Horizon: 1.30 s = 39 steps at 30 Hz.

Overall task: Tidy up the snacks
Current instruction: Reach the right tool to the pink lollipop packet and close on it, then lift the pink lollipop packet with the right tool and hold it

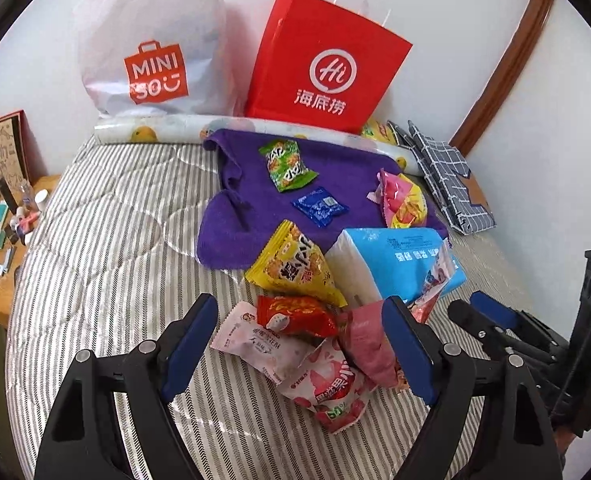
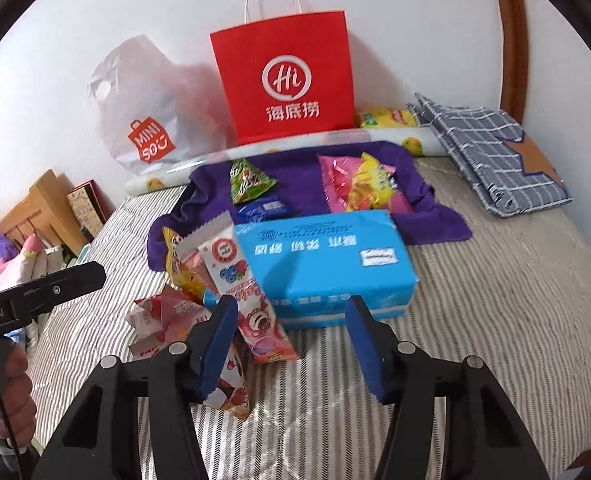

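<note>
Bed: striped quilt (image 1: 107, 220) is seen across both views; everything listed lies on it.
White bag: a Miniso plastic bag (image 1: 151, 40) is stood at the far left against the wall.
Red bag: a paper bag (image 1: 327, 64) with white handles is stood upright just right of the white bag, far side.
Purple towel: towel (image 1: 231, 232) is spread mid-bed, near the bags; a printed roll (image 1: 167, 130) is laid along its far edge.
Checked cloth: folded grey-blue cloth (image 2: 491, 160) is placed at the far right by the wall.
Tissue pack: blue pack (image 2: 327, 264) is laid on the near edge of the towel, right of the snack pile.
Left gripper: left gripper (image 1: 301, 352) is held with jaws wide, hovering over the near snack pile; no pad is seen pressing a packet.
Right gripper: right gripper (image 2: 291, 340) is held at a medium gap, just near of the tissue pack; a pink berry packet (image 2: 251, 300) is stood between the jaws against the left pad, grip cannot be told.
Snacks on towel: green packet (image 1: 285, 164), blue packet (image 1: 319, 206) and a pink-yellow bag (image 1: 401, 200) are scattered on the towel.
Snacks near: yellow packet (image 1: 295, 268), red packet (image 1: 295, 316) and pale pink wrappers (image 1: 255, 344) are heaped at the near edge, left of the tissue pack.
Hand: a hand (image 2: 13, 392) on the other gripper's handle is seen at the near left.
</note>
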{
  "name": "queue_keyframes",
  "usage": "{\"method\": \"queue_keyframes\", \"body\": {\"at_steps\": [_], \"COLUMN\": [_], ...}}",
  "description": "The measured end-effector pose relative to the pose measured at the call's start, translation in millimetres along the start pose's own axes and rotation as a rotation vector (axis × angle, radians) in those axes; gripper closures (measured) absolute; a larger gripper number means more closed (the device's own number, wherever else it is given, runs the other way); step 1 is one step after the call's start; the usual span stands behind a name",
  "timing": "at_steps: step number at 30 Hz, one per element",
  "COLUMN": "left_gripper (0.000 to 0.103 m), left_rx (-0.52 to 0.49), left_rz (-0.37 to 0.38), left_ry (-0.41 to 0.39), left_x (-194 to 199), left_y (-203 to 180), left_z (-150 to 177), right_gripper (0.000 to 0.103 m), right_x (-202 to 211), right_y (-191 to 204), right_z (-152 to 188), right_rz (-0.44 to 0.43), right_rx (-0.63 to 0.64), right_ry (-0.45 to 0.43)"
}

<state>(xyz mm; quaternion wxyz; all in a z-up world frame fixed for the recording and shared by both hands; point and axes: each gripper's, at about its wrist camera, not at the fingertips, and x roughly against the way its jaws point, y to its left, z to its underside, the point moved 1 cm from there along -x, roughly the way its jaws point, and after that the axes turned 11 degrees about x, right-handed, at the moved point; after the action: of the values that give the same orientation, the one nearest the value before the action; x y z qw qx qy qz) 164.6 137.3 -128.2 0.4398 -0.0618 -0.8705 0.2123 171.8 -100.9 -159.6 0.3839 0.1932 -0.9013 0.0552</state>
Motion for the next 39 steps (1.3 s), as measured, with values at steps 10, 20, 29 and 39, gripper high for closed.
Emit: {"method": "queue_keyframes", "body": {"at_steps": [10,20,29,39], "left_gripper": [0.020,0.020,0.020,0.020], "left_rx": [0.027,0.062,0.074,0.060], "left_rz": [-0.035,-0.045,-0.045,-0.044], "left_ry": [0.044,0.054,0.044,0.027], "left_x": [-21,-23,-14,0], "left_y": [16,31,30,15], "left_z": [1,1,3,11], "right_gripper": [0.049,0.060,0.081,0.081], "right_x": [-27,-44,-21,19], "right_y": [7,8,-5,-26], "right_z": [3,2,7,20], "right_rz": [-0.021,-0.009,-0.008,0.048], "right_rx": [0.018,0.010,-0.025,-0.018], "right_ry": [0.043,0.064,0.033,0.016]}}
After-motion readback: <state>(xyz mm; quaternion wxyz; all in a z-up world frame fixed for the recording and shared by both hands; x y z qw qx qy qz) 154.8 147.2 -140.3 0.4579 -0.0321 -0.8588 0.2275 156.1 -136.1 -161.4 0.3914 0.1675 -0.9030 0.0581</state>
